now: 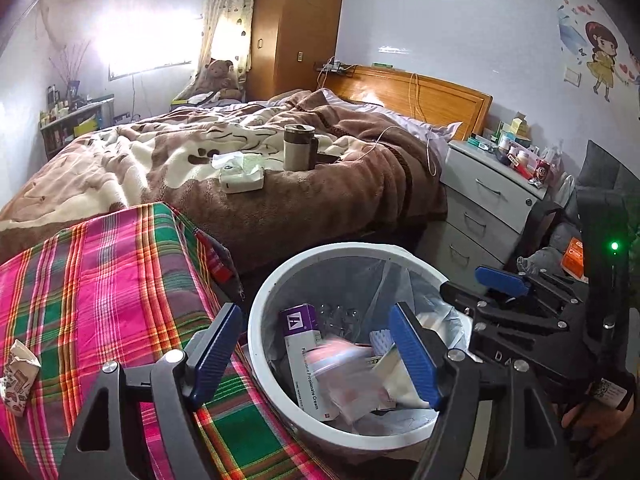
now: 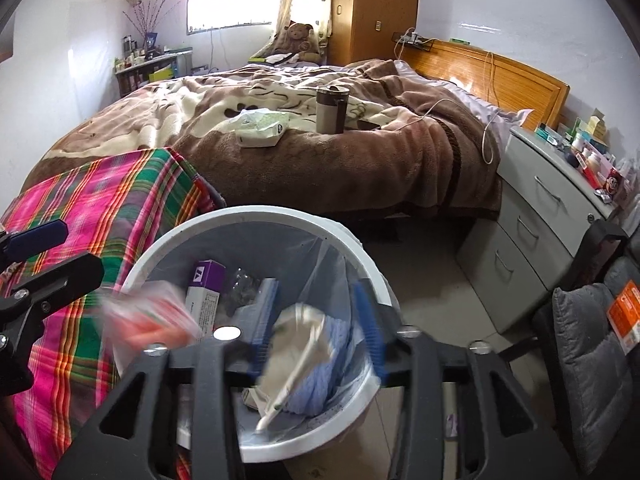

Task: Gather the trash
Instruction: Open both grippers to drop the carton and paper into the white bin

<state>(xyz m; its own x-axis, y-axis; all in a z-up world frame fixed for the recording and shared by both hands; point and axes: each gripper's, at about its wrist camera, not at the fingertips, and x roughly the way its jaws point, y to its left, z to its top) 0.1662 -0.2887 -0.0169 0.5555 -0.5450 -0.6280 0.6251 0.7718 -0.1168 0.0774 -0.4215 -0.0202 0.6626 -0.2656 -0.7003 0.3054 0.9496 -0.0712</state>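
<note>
Both claws are hanging over the round white plastic trash bin with its clear liner (image 1: pixel 262 344), which is standing on the floor between the pink-and-green plaid cloth-covered surface (image 1: pixel 100 280) and the grey bedside drawer unit (image 1: pixel 480 208). The left claw (image 1: pixel 316 354) is standing released, its blue pads wide apart and nothing pressed between them; the right claw (image 2: pixel 318 328) is likewise spread, with a cream-and-pale-blue soft bundle (image 2: pixel 308 364) showing blurred in the gap, apparently dropping free rather than gripped. A pink-and-clear plastic wrapper (image 2: pixel 152 316), also smeared by motion, is falling at the bin's near side. The bin is already carrying a good load: a purple-and-white cardboard cream box (image 1: pixel 298 344), crumpled clear plastic and packets are lying inside, so much of the collecting is looking done. Work appears to be remaining, though: a crumpled printed paper scrap (image 1: pixel 18 376) is lying on the plaid cloth, and a white tissue pack with loose tissue (image 1: pixel 240 174) is sitting on the brown fleece blanket of the bed (image 1: pixel 340 200), beside a tall beige lidded mug (image 1: pixel 296 148); whether those last two are counting as trash is unclear.
</note>
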